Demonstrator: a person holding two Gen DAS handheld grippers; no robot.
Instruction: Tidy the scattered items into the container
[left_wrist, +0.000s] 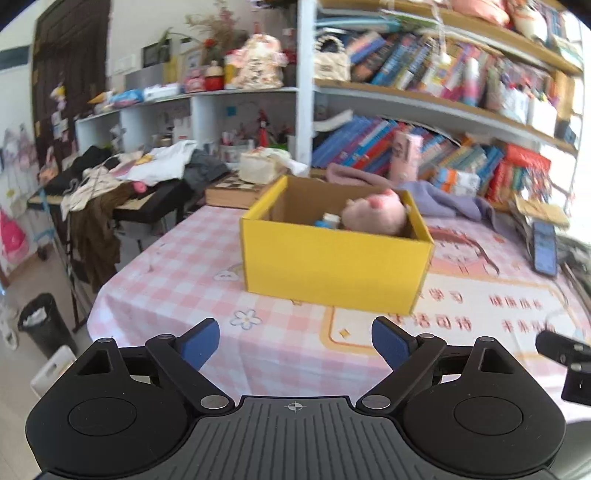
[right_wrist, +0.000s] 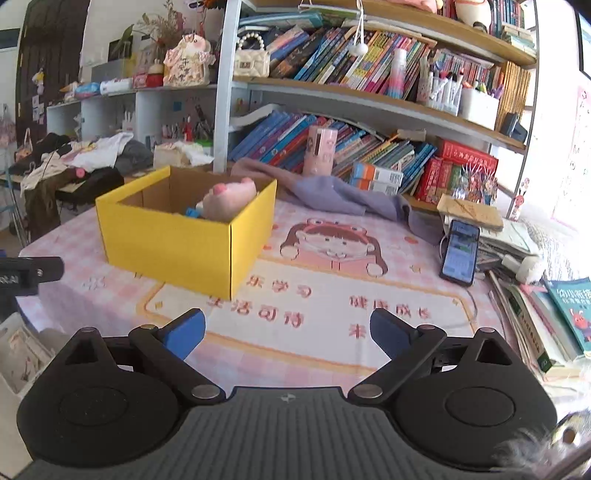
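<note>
While empty, both fingers (left_wrist: 391, 345) wide apart.

Background is a proper mess, honestly. The table wears a pink checked cloth (right_wrist: 332, 332) printed with a cartoon girl (right_wrist: 332, 243) and red characters. A phone (right_wrist: 459, 251) leans screen-up at about 3 o'clock in the right view, just beside a stack of papers and books (right_wrist: 546, 314) running down to 4 o'clock. A purple cloth (right_wrist: 343, 195) is slumped at 12 o'clock, near a pink cylinder (right_wrist: 321, 149) standing in front of rows of books (right_wrist: 369, 62) on the shelves. Over at 10 o'clock, clothes (left_wrist: 110, 173) are heaped on a side desk, and a black bin (left_wrist: 44, 325) stands on the floor at 8 o'clock in the left view.
</note>
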